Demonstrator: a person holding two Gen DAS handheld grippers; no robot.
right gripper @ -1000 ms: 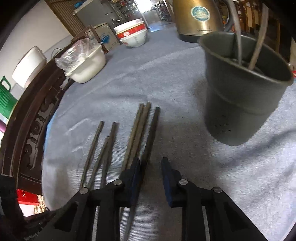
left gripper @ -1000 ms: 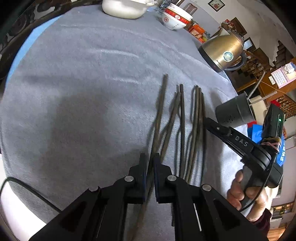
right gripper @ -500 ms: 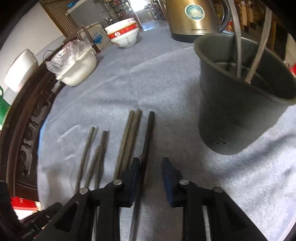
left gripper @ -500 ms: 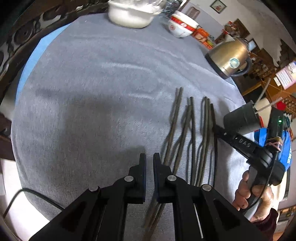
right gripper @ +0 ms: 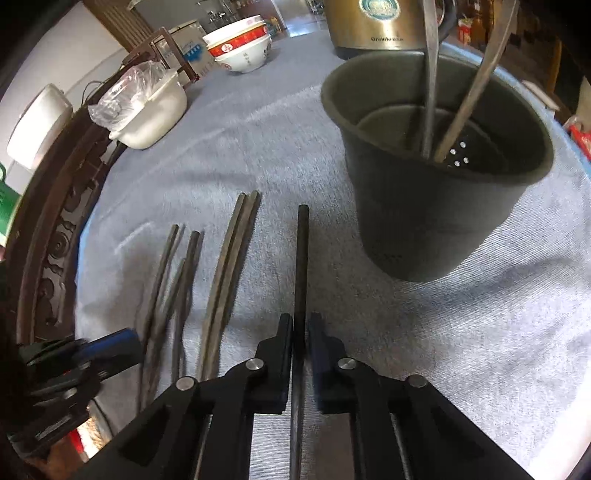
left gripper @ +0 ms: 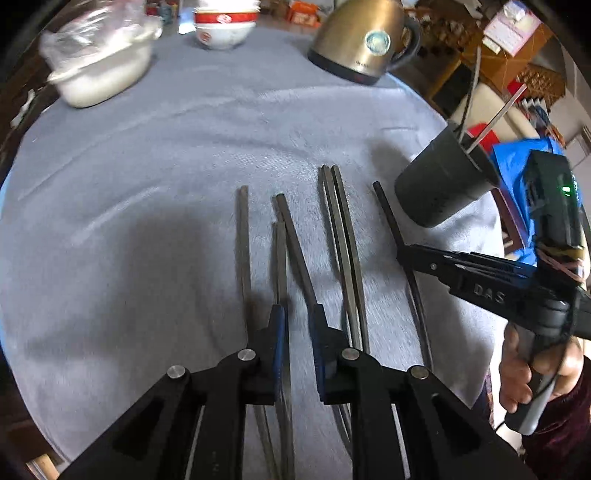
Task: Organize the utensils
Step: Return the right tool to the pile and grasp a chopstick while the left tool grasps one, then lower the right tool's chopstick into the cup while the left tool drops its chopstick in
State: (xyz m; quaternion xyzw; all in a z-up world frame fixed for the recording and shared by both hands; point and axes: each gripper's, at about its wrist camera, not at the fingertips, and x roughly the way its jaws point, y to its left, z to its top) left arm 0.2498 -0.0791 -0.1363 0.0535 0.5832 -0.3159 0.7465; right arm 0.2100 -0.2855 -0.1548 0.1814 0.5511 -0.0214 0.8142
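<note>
Right gripper (right gripper: 301,332) clamped on single dark chopstick (right gripper: 302,258), lying flat on grey cloth-covered table (right gripper: 258,147), just left of dark grey perforated utensil cup (right gripper: 424,229). Cup interior with two upright utensils seen only from right wrist view. Left gripper (left gripper: 297,325) jaws parted, nothing gripped, over loose dark chopsticks (left gripper: 280,251) on cloth. Only in left view: person's right hand (left gripper: 532,365) on gripper handle. Gold kettle (left gripper: 364,37), red-white bowls (left gripper: 224,22) and white pot (left gripper: 99,70) at far edge.
</note>
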